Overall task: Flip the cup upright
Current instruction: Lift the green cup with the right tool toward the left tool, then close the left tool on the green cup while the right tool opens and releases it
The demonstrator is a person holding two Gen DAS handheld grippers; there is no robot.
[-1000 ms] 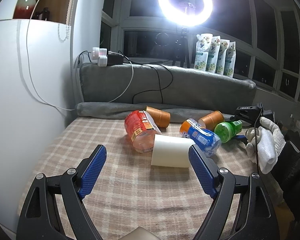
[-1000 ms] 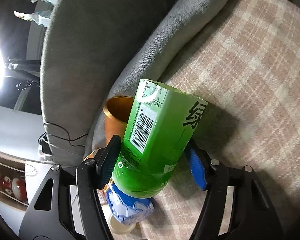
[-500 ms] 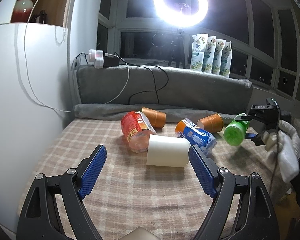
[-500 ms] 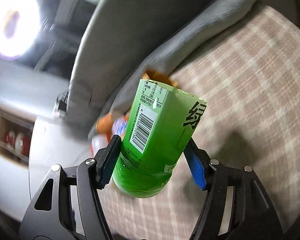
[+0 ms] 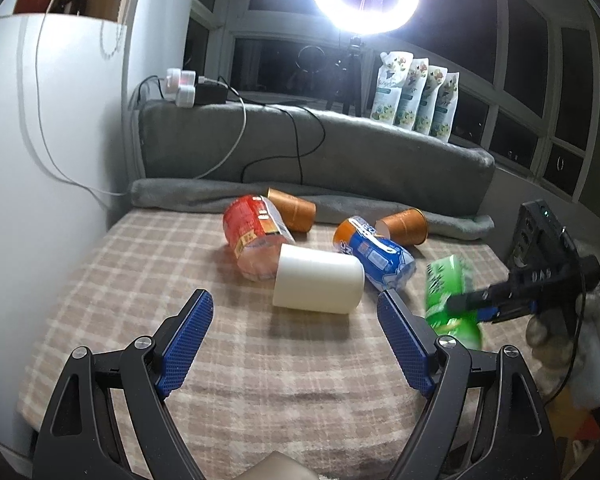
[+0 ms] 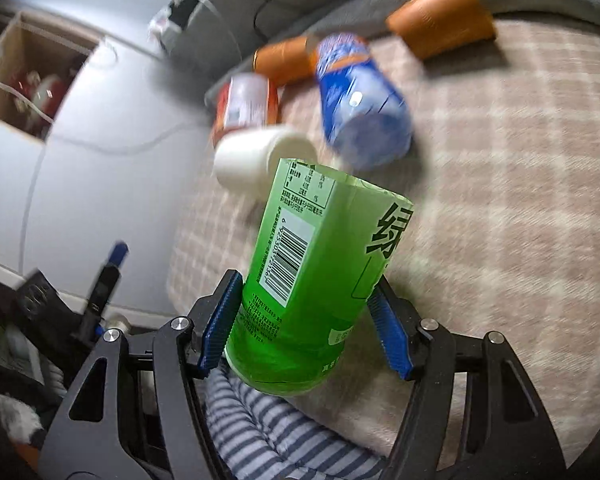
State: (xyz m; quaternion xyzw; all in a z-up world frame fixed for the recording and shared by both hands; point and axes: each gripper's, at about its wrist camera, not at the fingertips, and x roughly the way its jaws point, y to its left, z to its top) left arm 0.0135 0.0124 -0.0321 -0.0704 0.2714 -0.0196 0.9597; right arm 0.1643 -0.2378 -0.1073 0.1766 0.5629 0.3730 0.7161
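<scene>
Moved since the earlier frames: the green cup [image 6: 312, 280] has left its place beside the orange cup [image 5: 404, 226] at the back of the checked blanket [image 5: 260, 380]. It now hangs in the air over the blanket's right side, nearer the front edge, and both views show it motion-blurred.
Right gripper [image 6: 306, 328]: its blue pads [image 6: 222, 320] are clamped on the lower body of the green cup. The left wrist view shows the same grip from the side, with the person's hand [image 5: 548, 332] behind the tool.
Cup attitude: in the left wrist view the green cup [image 5: 452, 300] stands nearly vertical, tilted a little. Which end is the open mouth cannot be told from these blurred views.
Left gripper [image 5: 296, 344]: its jaws stand wide apart and hold nothing, low over the front of the blanket and aimed at the white cup [image 5: 318, 284].
Other cups: the white cup, the red cup [image 5: 252, 236], the blue cup [image 5: 374, 254] and both orange cups lie on their sides, touching or close together in the middle of the blanket.
Meaning for the task: the green cup appears to be mid-turn, lifted clear of the cluster. What likely remains is to set it down on its base on open blanket and release. The soft surface could let it tip.
</scene>
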